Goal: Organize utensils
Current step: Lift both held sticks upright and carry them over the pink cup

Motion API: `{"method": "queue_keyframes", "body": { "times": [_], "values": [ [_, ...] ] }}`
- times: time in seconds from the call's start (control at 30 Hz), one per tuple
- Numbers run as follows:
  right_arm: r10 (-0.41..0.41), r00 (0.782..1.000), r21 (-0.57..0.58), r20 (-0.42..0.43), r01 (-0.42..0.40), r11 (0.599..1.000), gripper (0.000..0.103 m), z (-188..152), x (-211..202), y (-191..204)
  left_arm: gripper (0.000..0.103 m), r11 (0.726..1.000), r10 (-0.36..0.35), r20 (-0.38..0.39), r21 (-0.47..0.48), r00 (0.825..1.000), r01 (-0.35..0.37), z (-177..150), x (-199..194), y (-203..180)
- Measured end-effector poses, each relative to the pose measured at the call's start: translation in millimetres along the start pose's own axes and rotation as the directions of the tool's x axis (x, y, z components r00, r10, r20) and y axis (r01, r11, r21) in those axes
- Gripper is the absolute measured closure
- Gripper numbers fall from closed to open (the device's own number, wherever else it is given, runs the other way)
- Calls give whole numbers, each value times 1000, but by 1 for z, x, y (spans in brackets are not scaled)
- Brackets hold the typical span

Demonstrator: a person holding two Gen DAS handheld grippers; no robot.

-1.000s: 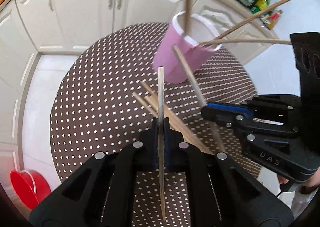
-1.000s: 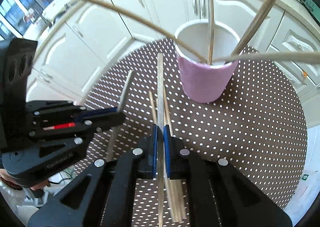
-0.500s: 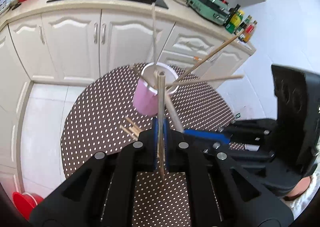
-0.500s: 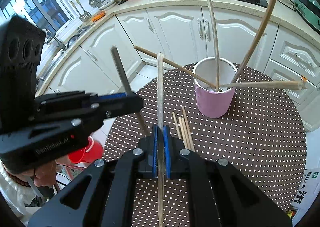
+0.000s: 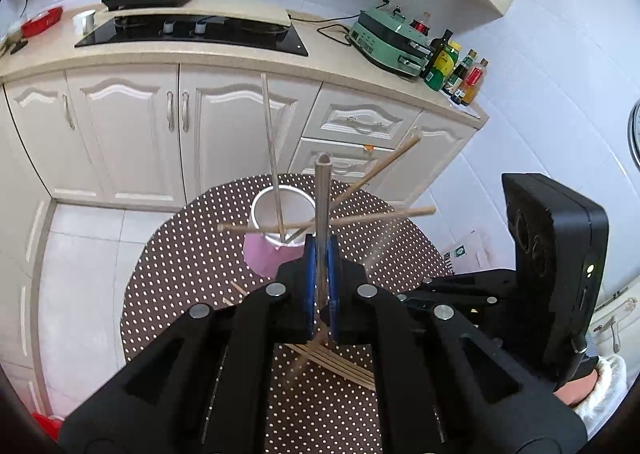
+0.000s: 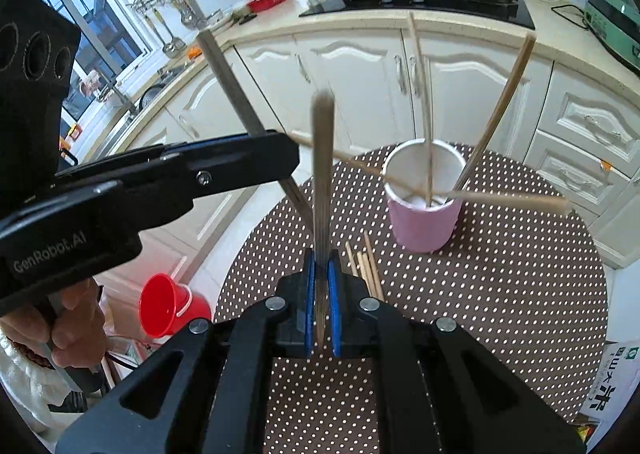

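Chopsticks (image 6: 424, 102) stand splayed in pink cup (image 6: 424, 220) on dotted table (image 6: 500, 294).

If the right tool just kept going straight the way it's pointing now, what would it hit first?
Most likely the dotted tablecloth. The right tool, shut on a metal chopstick, aims down at the table just left of the pink cup, near the loose wooden chopsticks. Depth is unclear, so the chopstick tip might touch those first.

"GenRobot.AI" is printed in grey on the side of the black handheld left gripper body (image 6: 72, 230). Green Chinese characters are seen on a white package (image 6: 612, 386), partly cut off.
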State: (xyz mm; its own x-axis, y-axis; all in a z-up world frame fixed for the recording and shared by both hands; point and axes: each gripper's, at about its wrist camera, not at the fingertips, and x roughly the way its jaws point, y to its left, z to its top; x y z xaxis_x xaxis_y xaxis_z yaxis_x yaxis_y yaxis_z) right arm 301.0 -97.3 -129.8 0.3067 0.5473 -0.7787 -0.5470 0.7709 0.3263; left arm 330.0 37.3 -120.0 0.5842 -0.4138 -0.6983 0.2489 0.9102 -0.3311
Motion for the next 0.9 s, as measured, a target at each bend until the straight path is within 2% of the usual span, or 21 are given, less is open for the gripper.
{"method": "queue_keyframes", "body": {
  "times": [0.3,0.53,0.67,0.9],
  "values": [
    [-96,987,-43,131,103,994,98,38,-45,-2,97,999,46,94,8,994,-47,36,-21,-3],
    [-166,964,-66,206,183,981,98,61,-65,-7,97,996,88,184,-3,979,-89,64,-36,0],
    [-188,960,-57,208,204,977,98,66,-60,-17,97,995,104,192,-20,976,-102,70,-28,3],
    [-207,966,-60,156,218,974,98,61,-36,-27,97,992,124,138,-26,983,-122,61,3,9]
  ]
}}
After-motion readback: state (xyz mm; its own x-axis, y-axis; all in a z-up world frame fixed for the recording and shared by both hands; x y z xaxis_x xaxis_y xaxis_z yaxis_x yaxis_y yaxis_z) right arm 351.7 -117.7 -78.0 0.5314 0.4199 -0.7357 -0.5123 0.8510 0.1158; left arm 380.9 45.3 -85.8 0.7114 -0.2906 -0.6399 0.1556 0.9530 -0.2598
